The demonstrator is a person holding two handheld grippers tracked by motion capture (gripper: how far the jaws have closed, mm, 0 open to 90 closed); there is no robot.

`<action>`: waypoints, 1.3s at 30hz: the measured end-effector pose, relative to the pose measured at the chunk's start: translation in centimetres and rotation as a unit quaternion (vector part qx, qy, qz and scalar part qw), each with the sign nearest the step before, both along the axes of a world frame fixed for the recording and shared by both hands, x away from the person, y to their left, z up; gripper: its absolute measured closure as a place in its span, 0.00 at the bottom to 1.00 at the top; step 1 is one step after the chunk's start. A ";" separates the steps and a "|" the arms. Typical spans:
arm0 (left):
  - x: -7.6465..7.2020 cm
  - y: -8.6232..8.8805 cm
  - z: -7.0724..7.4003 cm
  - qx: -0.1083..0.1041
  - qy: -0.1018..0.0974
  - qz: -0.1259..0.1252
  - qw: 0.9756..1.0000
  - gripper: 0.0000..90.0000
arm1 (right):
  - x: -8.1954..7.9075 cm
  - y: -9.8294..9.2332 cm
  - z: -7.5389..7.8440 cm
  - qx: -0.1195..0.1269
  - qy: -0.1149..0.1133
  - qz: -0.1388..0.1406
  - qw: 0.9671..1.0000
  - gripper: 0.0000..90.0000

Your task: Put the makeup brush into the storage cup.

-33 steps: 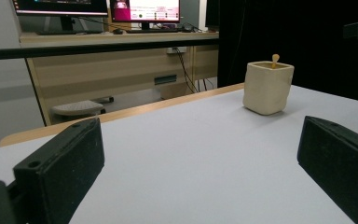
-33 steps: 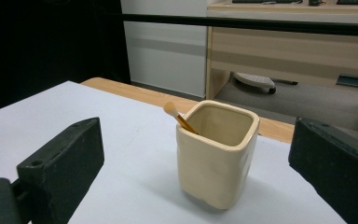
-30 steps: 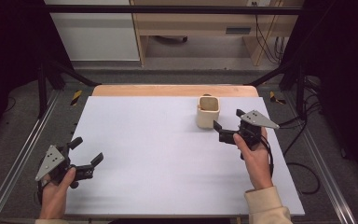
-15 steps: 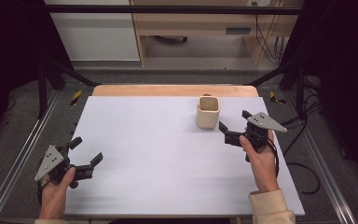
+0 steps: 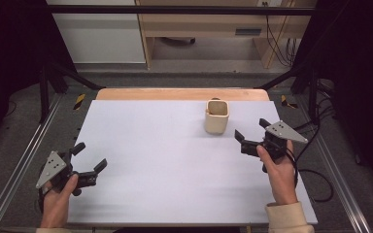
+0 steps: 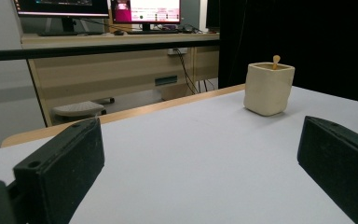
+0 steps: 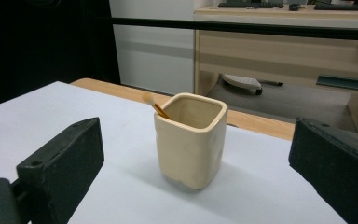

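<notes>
White table (image 5: 165,160); cream cup (image 5: 217,116) upright; both grippers' jaws apart.

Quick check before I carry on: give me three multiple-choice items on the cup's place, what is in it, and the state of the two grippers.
1. Where does the cream cup stand on the white table?
A. near the far edge, nearer the right gripper
B. at the near left corner
C. off the table

2. How many sticks are in the cup?
A. none
B. one
C. three

3. How are the grippers?
A. both shut
B. left shut on the cup
C. both open, holding nothing

Answers: 1 A, the high view shows it just beyond the right gripper. 2 B, one thin stick leans inside. 3 C, the fingers of the left gripper and of the right stand wide apart.
</notes>
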State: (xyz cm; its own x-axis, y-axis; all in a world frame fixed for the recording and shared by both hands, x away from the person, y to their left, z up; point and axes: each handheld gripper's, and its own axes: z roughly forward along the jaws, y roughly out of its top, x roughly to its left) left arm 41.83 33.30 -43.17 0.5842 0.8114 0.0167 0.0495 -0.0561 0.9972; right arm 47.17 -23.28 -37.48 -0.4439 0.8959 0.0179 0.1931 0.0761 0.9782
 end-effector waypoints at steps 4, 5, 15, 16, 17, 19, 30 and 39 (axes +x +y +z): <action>0.0 0.0 0.0 0.001 0.000 -0.001 1.000 0.00 | -0.2 -0.4 -0.2 0.000 0.001 -0.003 1.000 0.04; 0.0 0.0 0.0 0.000 0.000 -0.001 1.000 0.00 | -0.3 -0.5 -0.3 0.000 0.002 -0.004 1.000 0.04; 0.0 0.0 0.0 0.003 -0.003 -0.003 1.000 0.00 | -0.9 -1.5 -0.8 -0.007 0.004 -0.011 1.000 0.04; 0.0 0.1 0.0 0.002 -0.002 -0.003 1.000 0.00 | -1.0 -1.6 -0.8 -0.010 0.003 -0.010 1.000 0.04; 0.0 0.1 0.0 0.003 -0.002 -0.003 1.000 0.00 | -1.1 -1.7 -0.9 -0.008 0.003 -0.012 1.000 0.04; 0.0 0.1 0.0 0.003 -0.002 -0.003 1.000 0.00 | -1.2 -2.0 -1.0 -0.011 0.000 -0.013 1.000 0.04; 0.0 0.1 0.0 0.003 -0.001 -0.001 1.000 0.00 | -2.0 -3.1 -1.8 -0.017 -0.005 -0.023 1.000 0.04; 0.0 0.2 0.0 0.004 -0.002 -0.001 1.000 0.00 | -2.6 -3.1 -2.5 -0.031 -0.018 -0.026 0.999 0.05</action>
